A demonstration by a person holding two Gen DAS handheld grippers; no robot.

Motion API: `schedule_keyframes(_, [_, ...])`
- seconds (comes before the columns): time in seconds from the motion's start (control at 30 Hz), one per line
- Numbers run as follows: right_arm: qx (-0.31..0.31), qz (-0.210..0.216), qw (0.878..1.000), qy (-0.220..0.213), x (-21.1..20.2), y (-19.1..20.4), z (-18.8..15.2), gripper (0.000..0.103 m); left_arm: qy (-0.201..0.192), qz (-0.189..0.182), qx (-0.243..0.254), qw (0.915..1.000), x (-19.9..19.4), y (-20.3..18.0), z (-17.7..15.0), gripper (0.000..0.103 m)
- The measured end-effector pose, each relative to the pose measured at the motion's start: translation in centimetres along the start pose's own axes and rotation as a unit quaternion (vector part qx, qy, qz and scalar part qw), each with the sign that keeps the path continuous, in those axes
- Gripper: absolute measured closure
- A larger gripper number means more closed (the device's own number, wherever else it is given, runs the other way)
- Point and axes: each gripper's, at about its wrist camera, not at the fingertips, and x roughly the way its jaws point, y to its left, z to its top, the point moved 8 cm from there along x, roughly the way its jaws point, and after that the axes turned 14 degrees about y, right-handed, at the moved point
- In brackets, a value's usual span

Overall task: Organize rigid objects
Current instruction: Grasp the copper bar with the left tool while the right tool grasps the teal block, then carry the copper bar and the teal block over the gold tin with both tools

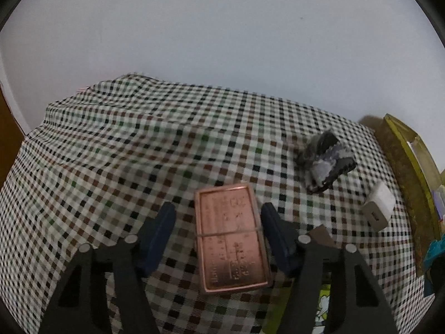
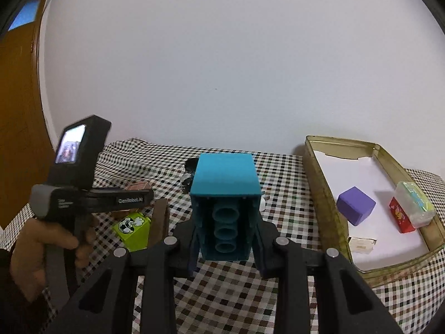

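Copper-coloured tin (image 1: 232, 236) lies flat on the checked cloth (image 1: 125, 139) of the bench, lengthwise between the fingers of the left gripper (image 1: 218, 232), whose jaws stand half-wide with a gap on both sides, touching nothing. It looks stiff, light and smooth; I judge the long sides give the surest hold, though the slick metal could slip. Beyond it sit a dark wrapped lump (image 1: 325, 161) and a white charger (image 1: 379, 206). The right gripper (image 2: 225, 239) is clamped narrow on a teal building block (image 2: 225, 183), hard plastic and hollow, raised above the bench beside the open metal tray (image 2: 325, 194), where a purple cube (image 2: 356, 204) rests.
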Motion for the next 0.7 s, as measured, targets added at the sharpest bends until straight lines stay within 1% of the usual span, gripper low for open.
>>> schedule_keyframes(0.03, [0.001, 0.001, 1.0, 0.003, 0.1, 0.1, -0.1, 0.069, -0.001, 0.0, 0.001, 1.0, -0.1, 0.0, 0.0, 0.046])
schedule_keyframes(0.07, [0.002, 0.003, 1.0, 0.007, 0.3, 0.2, -0.1, 0.069, -0.003, -0.006, 0.004, 1.0, -0.2, -0.1, -0.1, 0.057])
schedule_keyframes(0.1, [0.003, 0.006, 1.0, 0.008, 0.3, 0.2, -0.2, 0.069, -0.004, -0.009, 0.004, 0.9999, -0.2, -0.2, -0.1, 0.058])
schedule_keyframes(0.23, [0.006, 0.005, 1.0, 0.003, 0.3, -0.1, 0.0, 0.069, -0.01, -0.025, -0.01, 0.9996, -0.8, 0.3, -0.4, 0.058])
schedule_keyframes(0.3, [0.011, 0.013, 1.0, -0.003, 0.0, -0.4, 0.0, 0.069, -0.041, -0.035, -0.029, 0.9981, -2.5, 0.9, -0.8, 0.058])
schedule_keyframes(0.33, [0.013, 0.017, 1.0, -0.004, -0.2, -0.5, 0.2, 0.069, -0.065, -0.037, -0.037, 0.9965, -3.5, 1.3, -0.9, 0.058])
schedule_keyframes(0.37, [0.016, 0.025, 1.0, -0.008, -0.5, -0.5, 0.3, 0.069, -0.083, -0.032, -0.04, 0.9953, -4.3, 1.6, -1.1, 0.058])
schedule_keyframes(0.47, [0.023, 0.061, 0.997, -0.03, -1.7, -0.7, 0.9, 0.069, -0.136, 0.006, -0.039, 0.9899, -6.8, 1.9, -1.7, 0.058])
schedule_keyframes(0.5, [0.025, 0.072, 0.996, -0.036, -2.1, -0.7, 1.1, 0.069, -0.149, 0.009, -0.039, 0.988, -7.5, 1.8, -2.0, 0.058])
schedule_keyframes(0.57, [0.027, 0.081, 0.995, -0.044, -2.5, -0.8, 1.3, 0.069, -0.168, 0.002, -0.044, 0.9849, -8.5, 1.5, -2.3, 0.058])
schedule_keyframes(0.7, [0.026, 0.076, 0.995, -0.053, -3.2, -1.0, 1.4, 0.069, -0.182, -0.004, -0.058, 0.9815, -9.6, 0.7, -3.4, 0.058])
